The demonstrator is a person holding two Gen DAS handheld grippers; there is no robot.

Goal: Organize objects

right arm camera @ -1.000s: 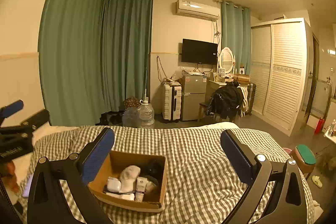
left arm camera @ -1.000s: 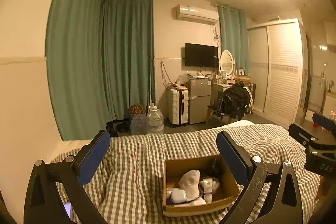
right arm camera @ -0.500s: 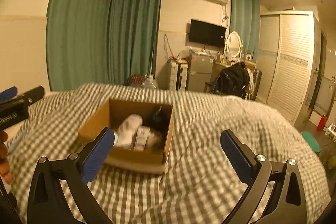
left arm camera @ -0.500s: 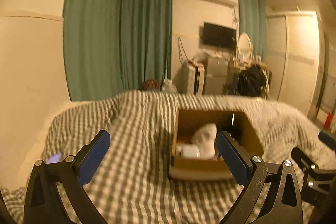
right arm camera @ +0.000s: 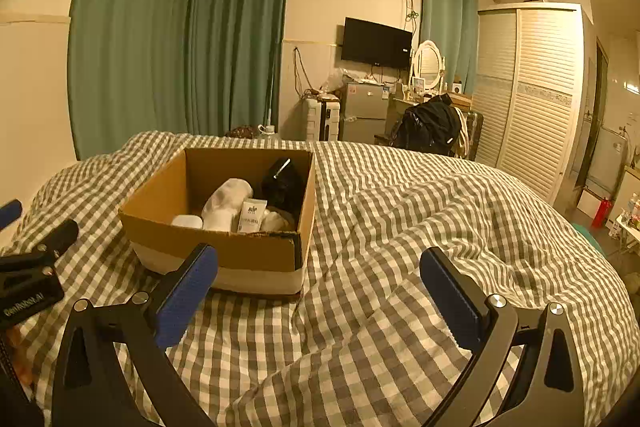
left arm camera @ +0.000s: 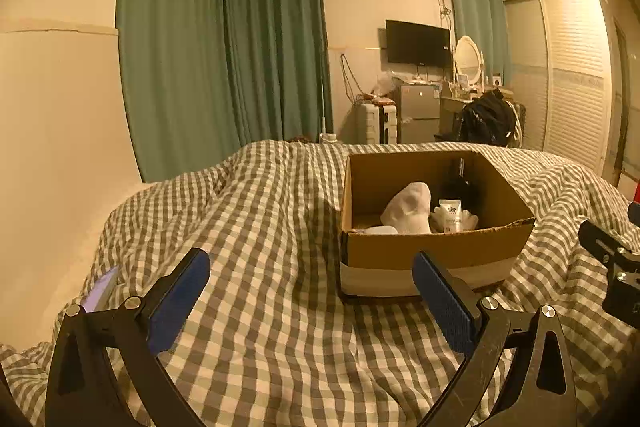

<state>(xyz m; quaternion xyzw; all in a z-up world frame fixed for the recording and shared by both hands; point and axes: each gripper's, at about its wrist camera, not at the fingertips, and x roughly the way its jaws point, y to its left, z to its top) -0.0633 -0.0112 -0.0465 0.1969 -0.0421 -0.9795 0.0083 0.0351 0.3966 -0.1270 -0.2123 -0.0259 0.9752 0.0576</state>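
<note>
An open cardboard box (left arm camera: 436, 251) sits on the checked bedspread (left arm camera: 260, 227); it also shows in the right wrist view (right arm camera: 256, 255). Inside lie a white sock (left arm camera: 408, 207), a small white tube (left arm camera: 452, 215), a dark object (left arm camera: 458, 183) and a white case (left arm camera: 380, 229). My left gripper (left arm camera: 310, 283) is open and empty, low over the bed, in front and left of the box. My right gripper (right arm camera: 318, 283) is open and empty, in front and right of the box (right arm camera: 256, 255). Each gripper shows at the edge of the other's view.
A phone (left arm camera: 100, 289) lies on the bed at the left, near the wall. Beyond the bed stand green curtains (left arm camera: 224, 51), a suitcase (left arm camera: 376, 123), a small fridge (left arm camera: 420, 111), a chair with a black bag (left arm camera: 488, 119) and a white wardrobe (right arm camera: 532, 95).
Both grippers have come down and moved closer to the box, which now looms larger. Both stay open and empty.
</note>
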